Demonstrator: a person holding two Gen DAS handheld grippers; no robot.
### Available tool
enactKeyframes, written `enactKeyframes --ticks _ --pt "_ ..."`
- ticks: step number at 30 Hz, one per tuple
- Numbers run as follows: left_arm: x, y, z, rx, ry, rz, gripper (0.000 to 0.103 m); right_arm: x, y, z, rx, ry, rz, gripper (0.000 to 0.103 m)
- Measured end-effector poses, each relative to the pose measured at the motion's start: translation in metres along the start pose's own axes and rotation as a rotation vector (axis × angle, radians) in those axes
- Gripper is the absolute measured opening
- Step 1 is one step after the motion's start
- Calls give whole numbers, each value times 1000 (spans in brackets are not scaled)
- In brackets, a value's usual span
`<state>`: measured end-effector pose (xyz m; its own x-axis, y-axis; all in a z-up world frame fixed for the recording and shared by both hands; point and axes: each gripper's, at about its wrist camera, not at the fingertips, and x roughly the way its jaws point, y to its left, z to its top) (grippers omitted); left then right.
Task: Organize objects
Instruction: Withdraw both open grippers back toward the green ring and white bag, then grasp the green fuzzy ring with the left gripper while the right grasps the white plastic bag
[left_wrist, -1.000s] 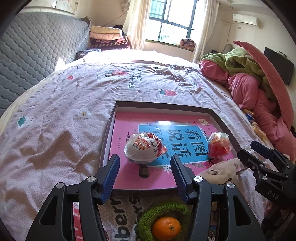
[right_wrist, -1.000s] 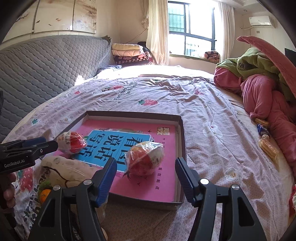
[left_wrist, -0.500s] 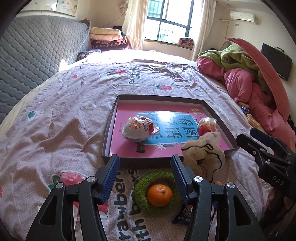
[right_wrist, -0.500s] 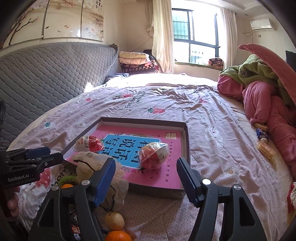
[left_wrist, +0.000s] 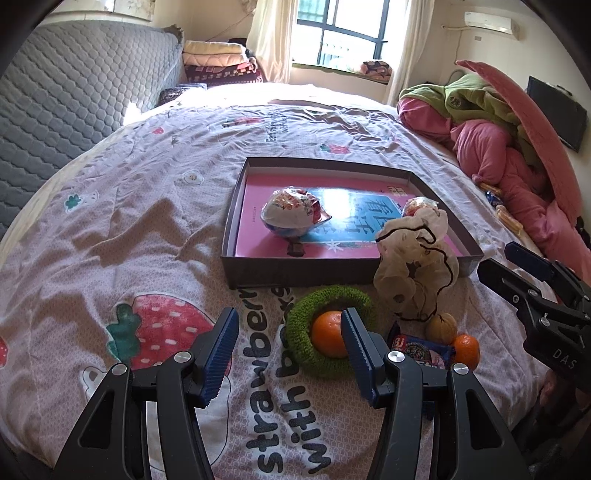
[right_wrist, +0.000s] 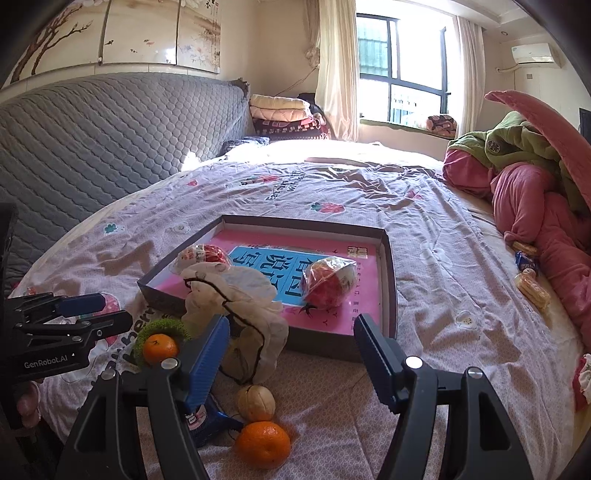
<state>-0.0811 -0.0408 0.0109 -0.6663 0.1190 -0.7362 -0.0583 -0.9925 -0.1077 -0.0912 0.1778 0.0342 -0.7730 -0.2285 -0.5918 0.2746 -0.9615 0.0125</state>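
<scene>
Both grippers have drawn back from the box since a second ago, so that loose things on the bedspread, hidden or cropped before, now show in front of it. Nearest the left gripper (left_wrist: 288, 354), whose jaws stand wide and hold nothing, a tangerine (left_wrist: 328, 334) sits inside a green knitted ring (left_wrist: 295, 325). Just beside these lie a blue snack packet (left_wrist: 421, 349), a pale walnut-like ball (left_wrist: 441, 326) and a second tangerine (left_wrist: 467, 350). The right gripper (right_wrist: 291, 354) also has its jaws wide and empty, with that second tangerine and the pale ball just below it.

A cream fabric pouch with a dark cord (left_wrist: 415, 266) stands against the near right corner of the shallow box (left_wrist: 295, 271), outside it as far as can be told. Inside the box, on a pink and blue book cover, rest two plastic-wrapped toy eggs: a white and red one (left_wrist: 291, 218) to the left and a redder one (right_wrist: 328, 284) to the right.

Farther off, more snack packets (right_wrist: 528, 273) lie by the pink bedding (right_wrist: 535, 206).

Judging by this, the task is early on: two items are boxed, while the fruit, ring, packet, ball and pouch are left.
</scene>
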Motion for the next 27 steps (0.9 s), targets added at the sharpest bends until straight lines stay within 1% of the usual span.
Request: enactKeyframes --ticks 8,15,18,21,27 --pt "7 1 -9 7 27 4 59 -1 7 -8 -17 16 3 69" --pt "16 6 0 -1 27 9 59 1 9 -8 -22 20 3 69" --pt "25 4 3 4 44 11 59 5 9 -8 -24 25 3 69" --pt "35 3 3 16 66 7 59 9 13 -8 -31 32 6 69" --pt "43 2 11 23 76 -16 59 22 14 -5 -25 51 16 69"
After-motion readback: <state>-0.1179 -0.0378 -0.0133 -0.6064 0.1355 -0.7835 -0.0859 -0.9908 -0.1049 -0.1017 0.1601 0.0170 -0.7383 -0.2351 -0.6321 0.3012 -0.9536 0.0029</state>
